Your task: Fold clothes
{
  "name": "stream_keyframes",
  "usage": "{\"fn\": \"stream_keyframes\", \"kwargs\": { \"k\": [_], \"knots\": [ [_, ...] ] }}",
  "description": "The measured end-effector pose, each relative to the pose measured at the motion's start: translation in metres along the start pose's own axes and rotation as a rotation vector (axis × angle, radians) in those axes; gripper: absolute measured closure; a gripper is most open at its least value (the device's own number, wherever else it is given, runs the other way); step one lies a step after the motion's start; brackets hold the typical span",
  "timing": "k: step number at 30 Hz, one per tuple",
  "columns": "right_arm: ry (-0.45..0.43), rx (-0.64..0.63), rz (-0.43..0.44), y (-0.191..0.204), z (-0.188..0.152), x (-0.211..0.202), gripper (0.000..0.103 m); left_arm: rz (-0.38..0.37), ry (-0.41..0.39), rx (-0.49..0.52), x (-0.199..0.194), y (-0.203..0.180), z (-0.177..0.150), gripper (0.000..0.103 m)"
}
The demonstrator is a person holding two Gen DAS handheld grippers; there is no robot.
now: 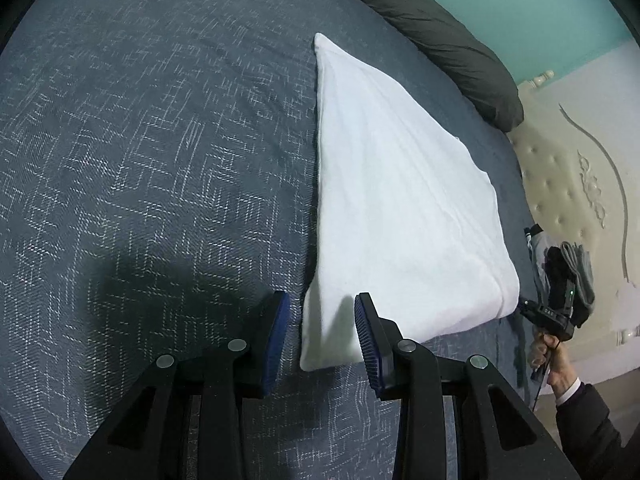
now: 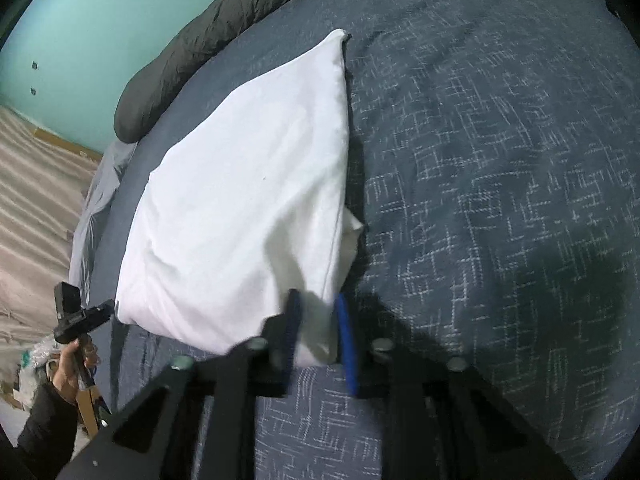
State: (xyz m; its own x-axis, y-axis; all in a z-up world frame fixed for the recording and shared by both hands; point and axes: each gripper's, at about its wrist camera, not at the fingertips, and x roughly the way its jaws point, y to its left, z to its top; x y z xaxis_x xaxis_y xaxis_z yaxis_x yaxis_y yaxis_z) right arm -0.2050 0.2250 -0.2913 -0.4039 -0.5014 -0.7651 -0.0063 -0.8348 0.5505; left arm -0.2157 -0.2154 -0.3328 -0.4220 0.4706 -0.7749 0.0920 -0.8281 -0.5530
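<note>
A folded white garment (image 1: 400,200) (image 2: 240,200) lies flat on the blue patterned bedspread (image 1: 140,160) (image 2: 500,160). In the left wrist view my left gripper (image 1: 322,312) stands open around the garment's near corner; the right pad overlaps the cloth edge and the left pad is clear of it. In the right wrist view my right gripper (image 2: 319,312) is shut on the garment's other near corner, a wad of white cloth bunched between the blurred blue pads. Each gripper also shows in the other's view, held by a hand (image 1: 560,360) (image 2: 72,364).
A dark grey rolled duvet (image 1: 440,28) (image 2: 192,52) lies along the bed's far edge against a teal wall. A cream tufted headboard (image 1: 580,160) stands past the bed's right side. The person's dark sleeves (image 1: 592,420) (image 2: 44,428) are at the frame edges.
</note>
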Motion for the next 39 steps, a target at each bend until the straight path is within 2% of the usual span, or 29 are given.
{"fn": "stream_keyframes", "kwargs": {
  "k": [1, 5, 11, 13, 15, 16, 19, 22, 24, 28, 32, 39],
  "knots": [
    [-0.005, -0.002, 0.0, 0.0, -0.001, 0.0, 0.1, 0.004, 0.002, 0.002, 0.001, 0.0, 0.0, 0.066],
    [-0.028, -0.012, -0.005, -0.001, 0.0, -0.011, 0.101, 0.032, 0.012, 0.006, 0.007, -0.001, -0.001, 0.067],
    [-0.052, -0.039, -0.006, -0.006, 0.019, -0.034, 0.102, 0.068, 0.018, 0.014, 0.015, -0.003, 0.0, 0.067],
    [-0.003, -0.057, 0.015, -0.007, 0.022, -0.032, 0.102, 0.067, 0.016, 0.009, 0.017, -0.005, 0.001, 0.067],
    [0.084, -0.06, 0.047, -0.007, 0.02, -0.022, 0.101, 0.065, 0.016, 0.005, 0.02, -0.009, 0.001, 0.068],
    [0.095, -0.069, 0.045, -0.005, 0.019, -0.02, 0.101, 0.064, 0.017, 0.003, 0.019, -0.008, 0.001, 0.068],
    [0.08, -0.066, 0.072, -0.006, 0.015, -0.024, 0.099, 0.065, 0.02, 0.007, 0.017, -0.005, -0.002, 0.068],
    [0.073, -0.056, 0.052, -0.011, 0.008, -0.027, 0.095, 0.064, 0.02, 0.005, 0.014, -0.003, 0.0, 0.068],
    [0.081, -0.068, 0.049, -0.013, 0.003, -0.027, 0.088, 0.065, 0.019, 0.005, 0.015, -0.004, 0.0, 0.068],
    [0.121, -0.152, 0.02, -0.003, -0.006, -0.017, 0.086, 0.063, 0.018, 0.003, 0.014, -0.004, -0.003, 0.068],
    [0.147, -0.265, -0.045, 0.014, -0.013, -0.005, 0.086, 0.063, 0.02, 0.005, 0.014, -0.004, -0.003, 0.068],
    [0.11, -0.353, -0.059, 0.035, -0.017, 0.006, 0.086, 0.061, 0.021, 0.004, 0.016, -0.004, -0.001, 0.067]
  ]
}}
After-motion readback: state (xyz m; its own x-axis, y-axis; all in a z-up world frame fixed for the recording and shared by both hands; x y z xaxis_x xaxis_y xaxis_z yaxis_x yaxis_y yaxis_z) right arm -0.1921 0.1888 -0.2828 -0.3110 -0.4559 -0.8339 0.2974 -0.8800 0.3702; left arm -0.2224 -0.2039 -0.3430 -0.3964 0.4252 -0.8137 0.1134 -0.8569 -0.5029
